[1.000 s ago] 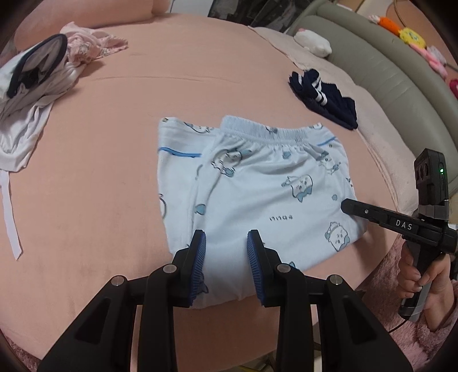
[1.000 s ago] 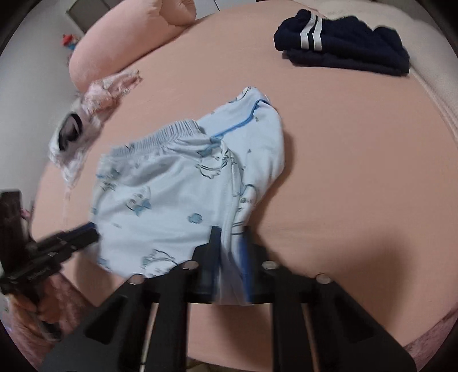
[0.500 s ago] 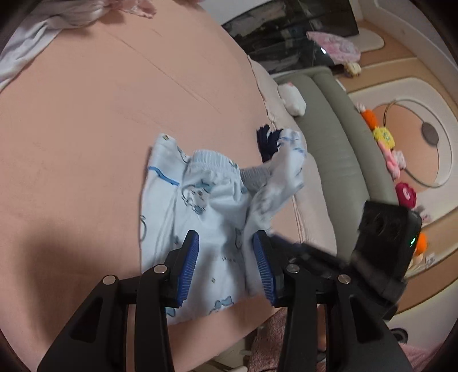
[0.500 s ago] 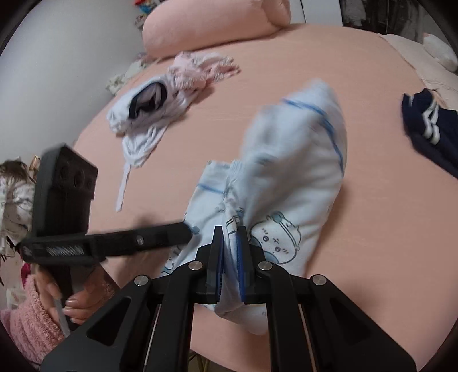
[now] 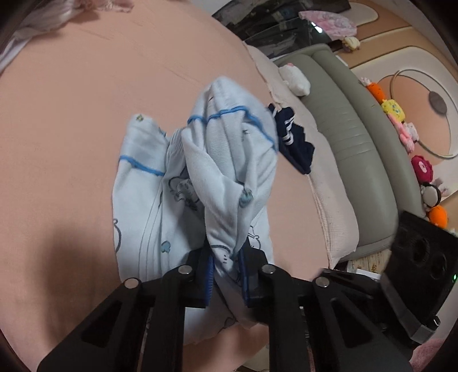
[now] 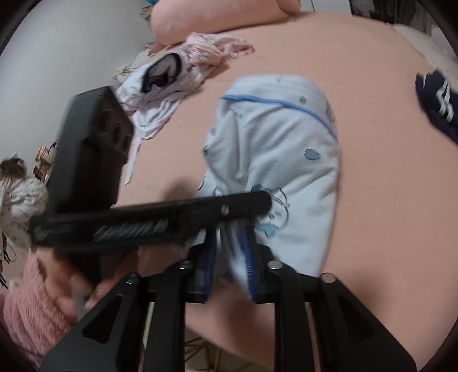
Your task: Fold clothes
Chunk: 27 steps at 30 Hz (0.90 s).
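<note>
The light blue printed pants [image 5: 197, 177] lie on the pink bed [image 5: 71, 114], with 1 part lifted and bunched up. The left gripper [image 5: 226, 274] pinches this fold between its jaws, and the right gripper [image 6: 229, 257] also clamps the cloth. Beyond the jaws lies a navy striped garment [image 5: 294, 143].

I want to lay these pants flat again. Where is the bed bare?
Bare pink sheet lies between the light blue printed pants and the folded navy striped garment, and left of the pants in the left wrist view. It is crowded by the white and pink clothes pile near the pink bolster.
</note>
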Each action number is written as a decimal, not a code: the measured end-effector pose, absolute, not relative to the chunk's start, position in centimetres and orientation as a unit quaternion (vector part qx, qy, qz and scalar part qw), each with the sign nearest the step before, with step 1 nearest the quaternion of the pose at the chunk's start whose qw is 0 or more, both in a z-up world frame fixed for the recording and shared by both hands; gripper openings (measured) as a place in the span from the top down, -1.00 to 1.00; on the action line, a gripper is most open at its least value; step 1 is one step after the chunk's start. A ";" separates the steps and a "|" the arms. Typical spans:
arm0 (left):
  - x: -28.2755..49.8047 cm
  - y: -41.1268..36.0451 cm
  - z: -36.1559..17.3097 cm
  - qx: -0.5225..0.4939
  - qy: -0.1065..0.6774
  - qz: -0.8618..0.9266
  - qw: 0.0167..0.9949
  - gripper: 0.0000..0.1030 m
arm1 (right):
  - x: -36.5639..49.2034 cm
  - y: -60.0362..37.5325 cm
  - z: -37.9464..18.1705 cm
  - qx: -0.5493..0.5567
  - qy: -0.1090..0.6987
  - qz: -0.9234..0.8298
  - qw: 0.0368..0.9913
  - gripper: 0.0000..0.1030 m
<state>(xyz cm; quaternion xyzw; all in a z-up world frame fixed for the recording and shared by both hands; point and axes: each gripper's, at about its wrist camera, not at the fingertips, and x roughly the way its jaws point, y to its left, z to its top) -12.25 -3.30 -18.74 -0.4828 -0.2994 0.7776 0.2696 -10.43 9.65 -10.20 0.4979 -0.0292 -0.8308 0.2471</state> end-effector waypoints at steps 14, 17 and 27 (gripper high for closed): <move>-13.0 -5.8 -17.4 -0.500 -0.258 0.796 0.224 0.46 | -10.8 13.5 -11.4 0.512 -0.067 -0.839 0.171 0.36; -13.1 -6.0 -18.9 -0.514 -0.266 0.785 0.222 0.24 | -10.9 12.5 -13.2 0.531 -0.040 -0.832 0.155 0.36; -7.9 -7.0 -14.6 -0.468 -0.169 0.857 0.135 0.28 | -10.0 13.8 -13.1 0.520 -0.045 -0.842 0.137 0.32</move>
